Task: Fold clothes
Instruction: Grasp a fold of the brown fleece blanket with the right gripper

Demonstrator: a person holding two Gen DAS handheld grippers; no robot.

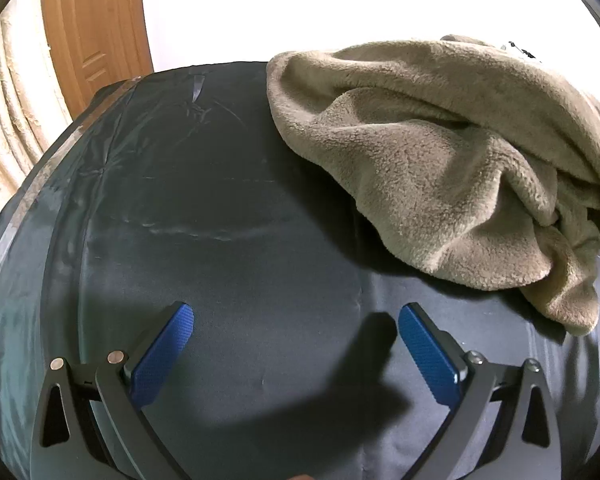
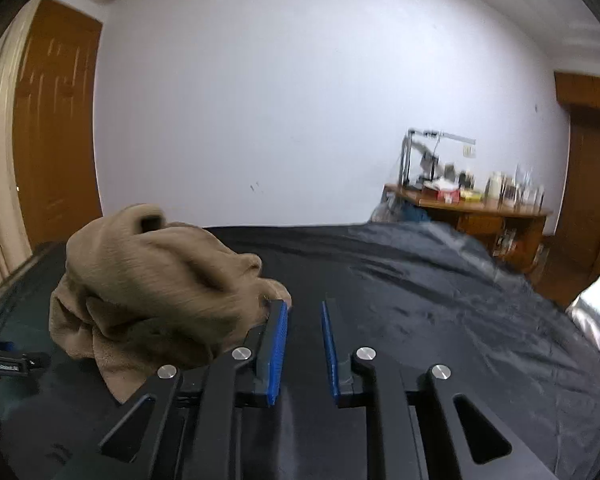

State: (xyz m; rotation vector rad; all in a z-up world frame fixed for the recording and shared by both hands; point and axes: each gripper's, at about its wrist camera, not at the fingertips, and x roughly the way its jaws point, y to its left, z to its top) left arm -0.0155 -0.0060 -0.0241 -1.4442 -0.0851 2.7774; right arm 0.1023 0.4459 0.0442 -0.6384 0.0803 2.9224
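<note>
the left gripper (image 1: 296, 312) hangs over the dark, smooth sheet covering the bed (image 1: 220, 200) with its blue ribbed fingers wide apart and nothing between them. the crumpled beige fleece garment (image 1: 420, 152) lies in a heap ahead and to the right of it, on the far part of the sheet. the right gripper (image 2: 304, 304) has its fingers close together with only a narrow gap, and no cloth is in that gap. the heap is just beside its left finger and seems to touch the outer side of it. i think the step in hand is to take the garment and spread it flat before any fold. to do this well, each gripper should look for a real edge or corner, not a thick bunch. the right one must open again, because now it holds nothing. then both should pull apart low over the sheet, so the cloth opens without dragging the sheet. about materials: at the left there is a pale pleated curtain (image 1: 8, 120) and a brown wooden door (image 1: 96, 32). the sheet is thin, a little shiny and wrinkled, so it can slide easily. the fleece is thick, soft and fuzzy with deep rounded folds. it will compress in the pads, and its edges are hard to find. at the far right stands a cluttered wooden desk (image 2: 480, 204).
</note>
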